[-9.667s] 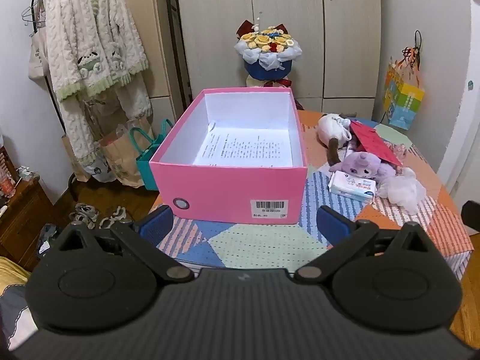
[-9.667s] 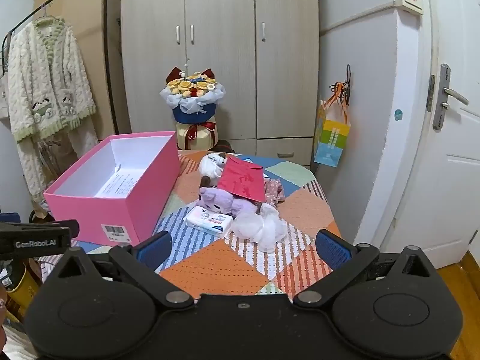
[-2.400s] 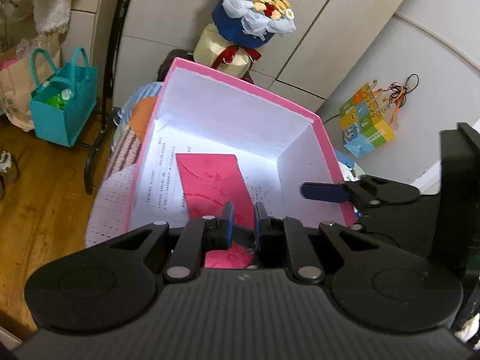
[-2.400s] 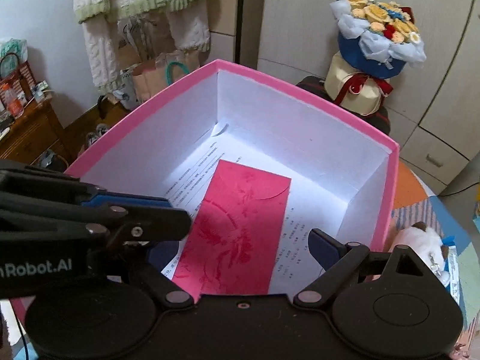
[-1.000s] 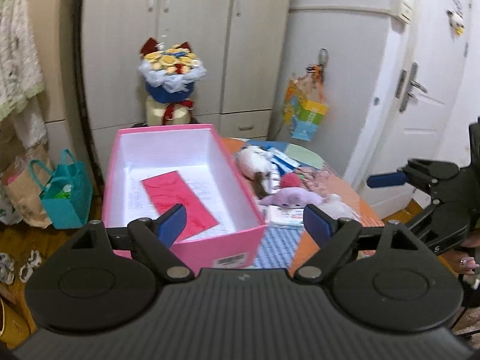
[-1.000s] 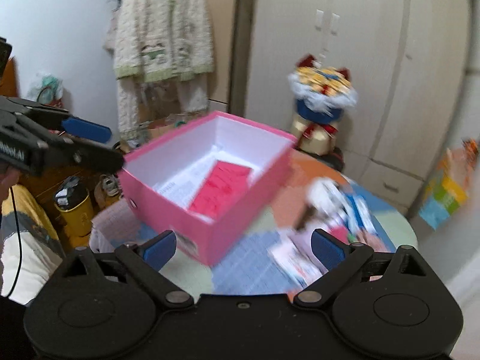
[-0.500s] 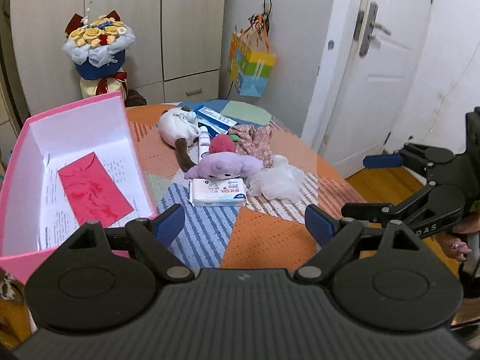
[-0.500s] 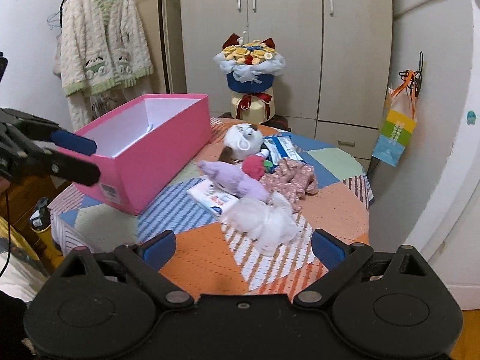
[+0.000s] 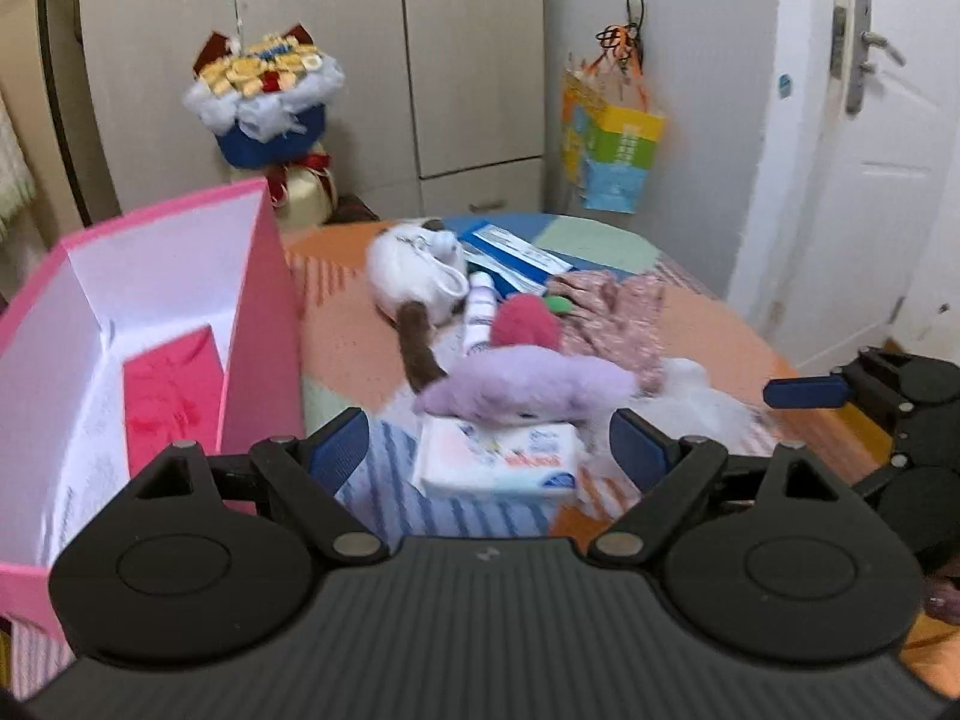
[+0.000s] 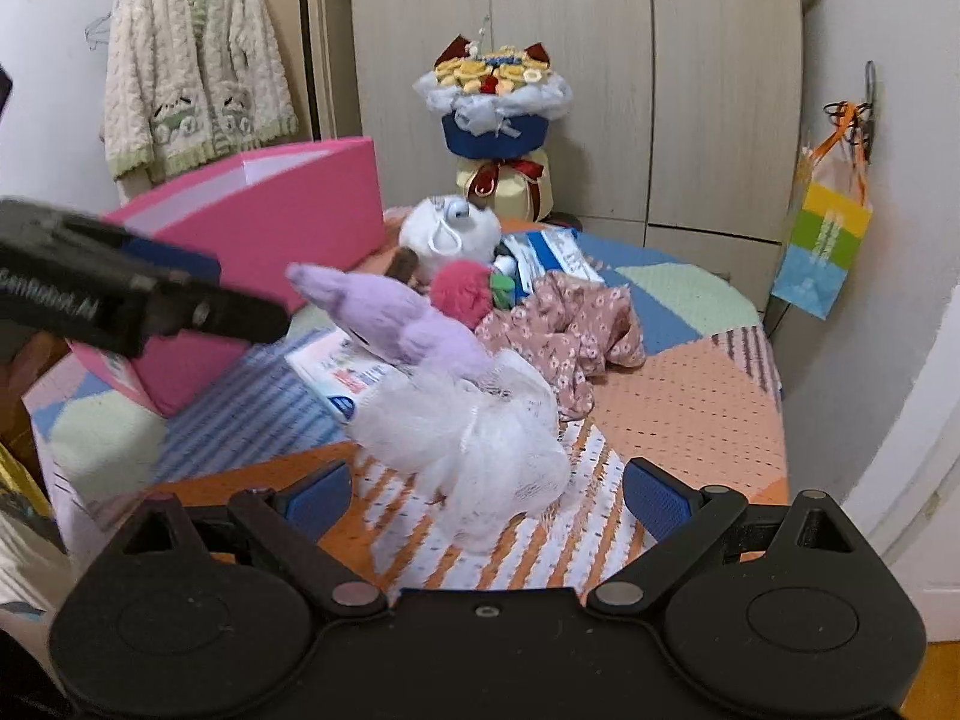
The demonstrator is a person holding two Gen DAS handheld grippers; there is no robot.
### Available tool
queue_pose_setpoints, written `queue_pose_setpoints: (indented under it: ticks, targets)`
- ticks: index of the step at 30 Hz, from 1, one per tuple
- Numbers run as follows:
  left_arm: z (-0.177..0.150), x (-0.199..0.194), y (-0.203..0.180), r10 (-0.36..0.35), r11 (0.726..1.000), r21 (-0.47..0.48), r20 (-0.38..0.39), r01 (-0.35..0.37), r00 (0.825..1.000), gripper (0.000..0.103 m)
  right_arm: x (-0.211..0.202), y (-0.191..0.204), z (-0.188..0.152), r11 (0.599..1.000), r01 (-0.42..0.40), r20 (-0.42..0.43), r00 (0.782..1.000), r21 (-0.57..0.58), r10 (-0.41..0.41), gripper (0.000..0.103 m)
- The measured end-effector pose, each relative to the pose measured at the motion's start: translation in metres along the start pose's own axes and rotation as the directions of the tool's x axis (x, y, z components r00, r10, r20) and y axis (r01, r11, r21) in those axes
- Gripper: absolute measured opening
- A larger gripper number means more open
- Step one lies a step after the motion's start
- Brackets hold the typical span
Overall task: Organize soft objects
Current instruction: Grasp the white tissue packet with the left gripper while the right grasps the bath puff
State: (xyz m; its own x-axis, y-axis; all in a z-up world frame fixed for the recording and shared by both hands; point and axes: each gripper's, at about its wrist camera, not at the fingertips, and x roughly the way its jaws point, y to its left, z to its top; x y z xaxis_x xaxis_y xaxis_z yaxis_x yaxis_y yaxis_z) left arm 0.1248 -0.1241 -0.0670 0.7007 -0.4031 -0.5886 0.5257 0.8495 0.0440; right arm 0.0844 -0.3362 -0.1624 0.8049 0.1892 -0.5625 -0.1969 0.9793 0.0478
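A pink box (image 9: 258, 324) stands at the table's left with a red envelope (image 9: 171, 396) inside. Beside it lie a purple plush (image 9: 528, 384), a tissue pack (image 9: 498, 462), a white plush (image 9: 420, 276), a red plush strawberry (image 9: 525, 321), floral cloth (image 9: 618, 312) and a white mesh puff (image 10: 468, 426). My left gripper (image 9: 486, 450) is open just before the tissue pack and purple plush. My right gripper (image 10: 486, 492) is open, its fingers on either side of the mesh puff. Both are empty.
A flower bouquet (image 10: 495, 102) stands behind the table by the wardrobe. A colourful bag (image 10: 828, 240) hangs on the right wall. A knit cardigan (image 10: 192, 90) hangs at left. Blue-white packets (image 9: 516, 255) lie at the table's back. A door (image 9: 888, 150) is at right.
Both grippers have moved forward and lower toward the pile of soft things. The left one now fronts the tissue pack; the right one now brackets the mesh puff.
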Motion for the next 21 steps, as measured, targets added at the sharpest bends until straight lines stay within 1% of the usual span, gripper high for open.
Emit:
queue_pose_setpoints:
  ticks: [4, 7, 9, 13, 16, 19, 21]
  targets:
    - [0.002, 0.004, -0.006, 0.037, 0.999, 0.021, -0.003, -0.037, 0.999, 0.087, 0.016, 0.001, -0.001, 1.0, -0.008, -0.014, 1.0, -0.029, 0.008, 0.099]
    - [0.002, -0.002, -0.012, 0.024, 0.999, 0.03, 0.005, -0.024, 1.0, 0.087, 0.02, 0.001, 0.001, 0.999, -0.015, -0.01, 1.0, -0.033, 0.014, 0.099]
    - [0.001, -0.005, -0.019, 0.02, 0.998, 0.056, 0.017, -0.021, 1.0, 0.087, 0.021, 0.0, 0.003, 0.999, -0.024, -0.002, 1.0, -0.031, 0.024, 0.099]
    - [-0.001, -0.001, -0.03, -0.004, 0.995, 0.101, 0.008, 0.003, 1.0, 0.087, 0.021, 0.0, 0.004, 0.999, -0.029, 0.0, 1.0, -0.044, 0.029, 0.099]
    - [-0.002, 0.015, -0.031, 0.024, 0.995, 0.096, -0.016, -0.022, 1.0, 0.087, 0.025, 0.001, 0.004, 0.998, -0.031, -0.015, 0.999, -0.055, 0.03, 0.099]
    - [-0.003, 0.036, -0.024, 0.026, 0.998, 0.064, -0.066, -0.022, 0.997, 0.088, 0.029, 0.003, 0.005, 0.997, -0.021, -0.034, 0.999, -0.071, 0.018, 0.099]
    - [-0.005, 0.049, -0.019, 0.041, 0.999, 0.041, -0.102, -0.037, 0.994, 0.088, 0.032, 0.004, 0.006, 0.997, -0.015, -0.042, 0.999, -0.076, 0.012, 0.099]
